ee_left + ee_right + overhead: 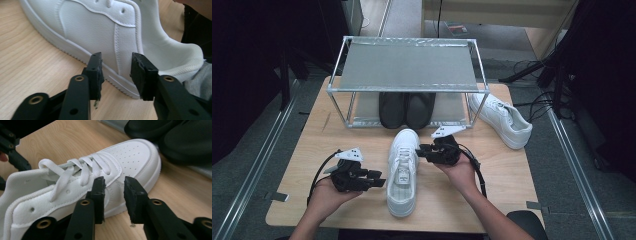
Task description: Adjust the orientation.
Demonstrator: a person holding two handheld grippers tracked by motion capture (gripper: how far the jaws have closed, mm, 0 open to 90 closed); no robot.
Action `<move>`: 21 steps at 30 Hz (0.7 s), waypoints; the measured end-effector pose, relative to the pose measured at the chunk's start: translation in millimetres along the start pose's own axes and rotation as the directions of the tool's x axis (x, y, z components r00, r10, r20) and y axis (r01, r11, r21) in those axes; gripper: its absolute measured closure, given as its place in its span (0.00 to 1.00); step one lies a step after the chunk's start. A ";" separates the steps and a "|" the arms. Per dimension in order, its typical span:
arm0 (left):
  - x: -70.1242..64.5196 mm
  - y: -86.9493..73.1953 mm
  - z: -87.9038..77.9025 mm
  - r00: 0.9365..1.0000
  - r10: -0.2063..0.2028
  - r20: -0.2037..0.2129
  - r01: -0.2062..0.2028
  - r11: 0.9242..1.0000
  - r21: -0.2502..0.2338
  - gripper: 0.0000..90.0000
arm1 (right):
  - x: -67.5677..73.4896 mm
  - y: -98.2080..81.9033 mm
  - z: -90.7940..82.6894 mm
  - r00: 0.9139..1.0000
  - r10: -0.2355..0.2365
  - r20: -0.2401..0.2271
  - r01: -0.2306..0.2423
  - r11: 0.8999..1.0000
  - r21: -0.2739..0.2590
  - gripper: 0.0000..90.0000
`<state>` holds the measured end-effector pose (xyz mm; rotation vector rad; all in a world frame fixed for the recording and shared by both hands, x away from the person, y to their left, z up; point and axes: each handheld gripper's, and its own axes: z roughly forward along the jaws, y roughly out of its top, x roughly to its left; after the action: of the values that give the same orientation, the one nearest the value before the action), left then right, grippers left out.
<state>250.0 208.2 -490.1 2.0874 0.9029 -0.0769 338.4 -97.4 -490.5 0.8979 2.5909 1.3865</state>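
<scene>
Here, both hands rest low on the wooden table, left gripper and right gripper parted, seemingly empty, flanking a smooth white leather sneaker.

The near white sneaker looks like smooth, faintly glossy leather with stitched seams, a perforated toe, flat woven cloth laces and a textured mesh lining at the collar. It lies on a tabletop of pale, matt wood grain. The tongs are matt black hard plastic with brass-coloured rivets and slightly rough pads, and the far rack has shiny metal tubes around a dull grey shelf.
</scene>
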 end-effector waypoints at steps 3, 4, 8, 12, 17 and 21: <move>5.5 -1.3 -3.6 1.000 -0.020 -0.015 0.020 1.000 -0.018 0.57 | -4.7 -1.9 -6.2 1.000 -0.027 0.003 0.027 1.000 -0.016 0.71; 7.0 -1.7 -3.9 0.999 -0.024 -0.022 0.024 1.000 -0.018 0.57 | -6.9 -2.5 -7.6 1.000 -0.025 0.000 0.025 1.000 -0.015 0.69; 13.8 -4.3 -1.7 0.998 -0.029 -0.051 0.028 0.999 -0.019 0.51 | -14.0 -2.8 -14.2 1.000 0.001 0.008 -0.001 1.000 -0.025 0.67; 18.6 -5.2 -0.7 0.997 -0.025 -0.072 0.024 1.000 -0.019 0.45 | -19.9 -3.8 -20.6 1.000 0.019 0.014 -0.019 0.999 -0.034 0.64; 24.1 -4.3 -0.5 0.996 -0.020 -0.083 0.018 0.999 -0.030 0.42 | -24.4 -5.9 -26.4 0.999 0.031 0.018 -0.030 0.999 -0.031 0.61; 29.5 -2.2 0.6 0.996 -0.018 -0.084 0.016 0.999 -0.028 0.41 | -25.1 -7.5 -29.9 1.000 0.029 0.006 -0.028 0.999 -0.018 0.63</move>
<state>270.5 225.6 -502.4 2.0710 0.9670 0.0148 346.1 -135.9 -483.8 0.9388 2.5672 1.4091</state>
